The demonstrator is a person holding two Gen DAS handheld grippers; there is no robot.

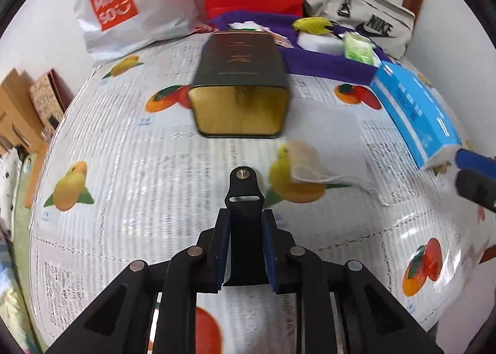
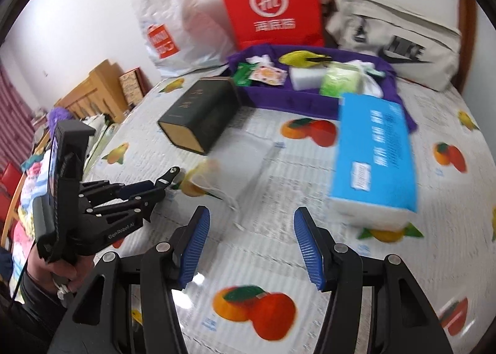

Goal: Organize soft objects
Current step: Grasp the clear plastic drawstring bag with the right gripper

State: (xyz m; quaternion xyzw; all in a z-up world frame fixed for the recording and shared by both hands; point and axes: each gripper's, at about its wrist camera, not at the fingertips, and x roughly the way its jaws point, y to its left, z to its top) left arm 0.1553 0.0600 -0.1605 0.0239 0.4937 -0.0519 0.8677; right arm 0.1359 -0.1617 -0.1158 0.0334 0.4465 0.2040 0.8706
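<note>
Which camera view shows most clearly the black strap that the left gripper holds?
The left wrist view: the black strap stands centred and close, pinched in the left gripper. In the right wrist view the strap is only a small, slightly blurred tip beyond that gripper.

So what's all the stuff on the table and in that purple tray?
black watch strap: one, black, clamped in the left hand-held gripper
dark tin: one, dark with gold end, lying mid-table
blue tissue pack: one, blue and white, right of the tin
thin white mesh bag: one, near the tin's gold end
purple tray: one, behind the tin, holding small packets
white sponge: one, in the tray
red bag: one, at the wall
white plastic bag: one, left of the red bag
beige bag: one, right of the red bag
left hand-held gripper: shut on the strap
right hand-held gripper: open, empty
</note>
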